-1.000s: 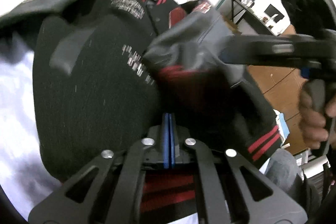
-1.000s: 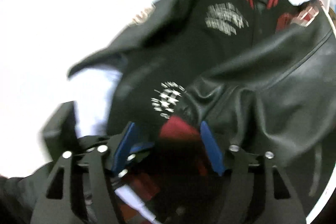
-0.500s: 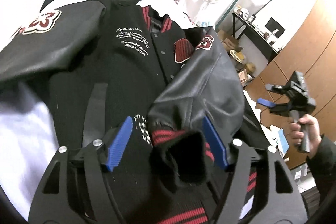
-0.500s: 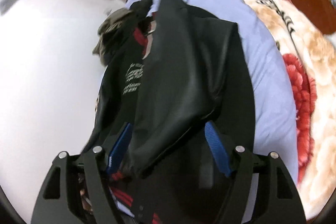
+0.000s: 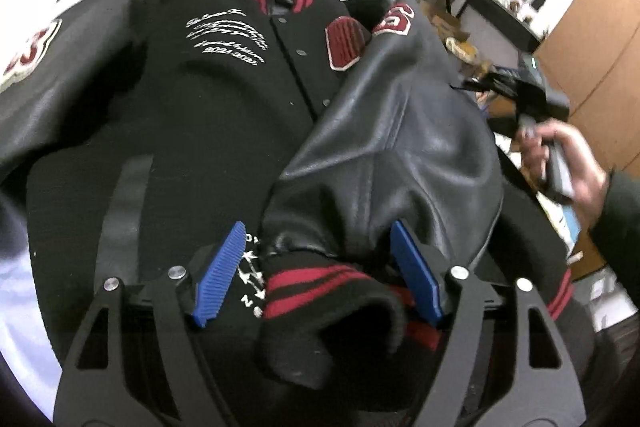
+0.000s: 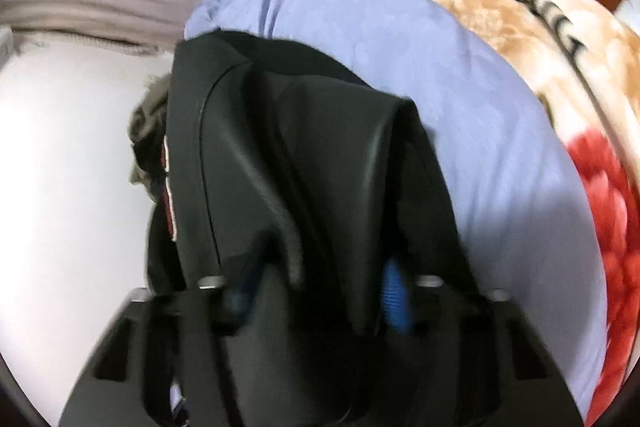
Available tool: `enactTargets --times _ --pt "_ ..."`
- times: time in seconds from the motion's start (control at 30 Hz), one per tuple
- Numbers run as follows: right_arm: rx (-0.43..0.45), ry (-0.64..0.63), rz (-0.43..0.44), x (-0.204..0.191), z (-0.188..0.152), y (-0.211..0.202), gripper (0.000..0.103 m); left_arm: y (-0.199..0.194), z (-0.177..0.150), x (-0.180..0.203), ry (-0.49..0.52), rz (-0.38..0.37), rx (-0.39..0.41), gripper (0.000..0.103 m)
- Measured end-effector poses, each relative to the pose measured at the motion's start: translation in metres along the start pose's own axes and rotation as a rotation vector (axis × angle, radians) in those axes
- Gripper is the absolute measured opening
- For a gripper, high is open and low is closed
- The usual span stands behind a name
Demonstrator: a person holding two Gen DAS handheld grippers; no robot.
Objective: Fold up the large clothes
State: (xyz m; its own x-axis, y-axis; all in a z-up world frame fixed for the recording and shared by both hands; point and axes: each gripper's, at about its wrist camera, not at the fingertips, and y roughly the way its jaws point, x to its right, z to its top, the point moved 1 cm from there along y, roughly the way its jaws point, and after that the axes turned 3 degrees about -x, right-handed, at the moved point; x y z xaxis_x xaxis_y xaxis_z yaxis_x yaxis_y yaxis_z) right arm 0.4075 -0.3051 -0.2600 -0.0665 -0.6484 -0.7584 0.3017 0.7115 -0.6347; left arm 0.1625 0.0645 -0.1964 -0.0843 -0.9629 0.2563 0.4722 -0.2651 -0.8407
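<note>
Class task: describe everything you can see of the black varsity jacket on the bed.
The black varsity jacket lies face up on the lilac bedsheet, snapped shut. The body looks woollen, the sleeves leather-like. It has a red-striped collar and cuffs, white embroidered script, a maroon chest patch and number patches on both sleeves. One sleeve is folded across the front, its cuff between the open left hand-held gripper pads.

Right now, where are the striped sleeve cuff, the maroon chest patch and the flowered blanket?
striped sleeve cuff point(image 5: 320, 287): left wrist view, on its red and black ribbing.
maroon chest patch point(image 5: 345, 43): left wrist view, middle of the patch.
flowered blanket point(image 6: 532, 39): right wrist view, on the beige part near the lettering.
</note>
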Motion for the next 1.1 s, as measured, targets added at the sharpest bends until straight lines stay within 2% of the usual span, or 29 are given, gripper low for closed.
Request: enactTargets --times 0.03,0.07,0.1,0.13,0.17,0.2,0.3,0.4,0.47,0.57,0.6,0.63,0.67,0.7,0.73,0.8,0.9,1.0,1.03,1.1 --pt "0.001 -0.034 -0.027 -0.009 0.004 0.001 0.011 0.001 0.0 0.004 0.011 -0.017 0.001 0.053" --pt "0.016 -0.059 -0.032 -0.018 0.007 -0.002 0.009 0.003 0.0 0.007 0.004 -0.066 -0.017 0.039" --pt "0.04 -0.086 -0.016 -0.028 0.013 -0.011 0.008 0.004 0.001 0.011 -0.005 -0.084 -0.028 0.037" --pt "0.062 -0.103 0.0 -0.036 0.017 -0.019 0.007 0.004 0.001 0.014 -0.002 -0.09 -0.027 0.03" --pt "0.089 -0.124 0.012 -0.046 0.021 -0.032 0.006 0.006 0.001 0.019 0.001 -0.111 -0.031 0.027" --pt "0.126 -0.147 0.027 -0.056 0.031 -0.047 0.006 0.008 0.001 0.022 -0.002 -0.137 -0.038 0.025" --pt "0.151 -0.177 0.024 -0.071 0.058 -0.068 0.006 0.019 -0.002 0.037 -0.031 -0.206 -0.047 0.02" --pt "0.104 -0.182 -0.036 -0.066 0.073 -0.06 0.006 0.035 -0.009 0.05 -0.025 -0.171 -0.061 0.019" --pt "0.07 -0.17 -0.114 -0.051 0.078 -0.043 0.006 0.043 -0.012 0.052 -0.011 -0.139 -0.077 0.019" --pt "0.025 -0.111 -0.217 -0.011 0.065 -0.022 0.009 0.05 -0.014 0.045 -0.034 -0.128 -0.103 0.019" --pt "0.0 -0.105 -0.258 0.001 0.059 -0.014 0.015 0.05 -0.013 0.043 -0.039 -0.129 -0.106 0.019" --pt "-0.005 -0.106 -0.259 0.005 0.057 -0.015 0.021 0.05 -0.014 0.043 -0.035 -0.128 -0.104 0.019" --pt "0.0 -0.106 -0.233 0.007 0.053 -0.021 0.023 0.05 -0.015 0.044 -0.024 -0.122 -0.1 0.019" --pt "0.003 -0.101 -0.211 0.008 0.052 -0.027 0.031 0.049 -0.015 0.045 -0.012 -0.116 -0.096 0.019" --pt "0.0 -0.09 -0.194 0.007 0.05 -0.037 0.044 0.048 -0.015 0.047 -0.007 -0.115 -0.093 0.019" --pt "-0.008 -0.124 -0.179 -0.003 0.042 -0.064 0.051 0.042 -0.012 0.046 -0.009 -0.118 -0.084 0.019" --pt "0.003 -0.247 -0.252 -0.03 0.033 -0.097 0.051 0.02 -0.002 0.051 0.003 -0.105 -0.04 0.018" --pt "0.076 -0.395 -0.287 -0.07 0.027 -0.125 0.05 -0.005 0.011 0.064 0.047 -0.09 0.026 0.018" --pt "0.091 -0.426 -0.286 -0.081 0.029 -0.125 0.045 -0.014 0.016 0.07 0.057 -0.088 0.055 0.018" --pt "0.102 -0.501 -0.292 -0.103 0.032 -0.116 0.015 -0.024 0.023 0.08 0.072 -0.062 0.099 0.018"
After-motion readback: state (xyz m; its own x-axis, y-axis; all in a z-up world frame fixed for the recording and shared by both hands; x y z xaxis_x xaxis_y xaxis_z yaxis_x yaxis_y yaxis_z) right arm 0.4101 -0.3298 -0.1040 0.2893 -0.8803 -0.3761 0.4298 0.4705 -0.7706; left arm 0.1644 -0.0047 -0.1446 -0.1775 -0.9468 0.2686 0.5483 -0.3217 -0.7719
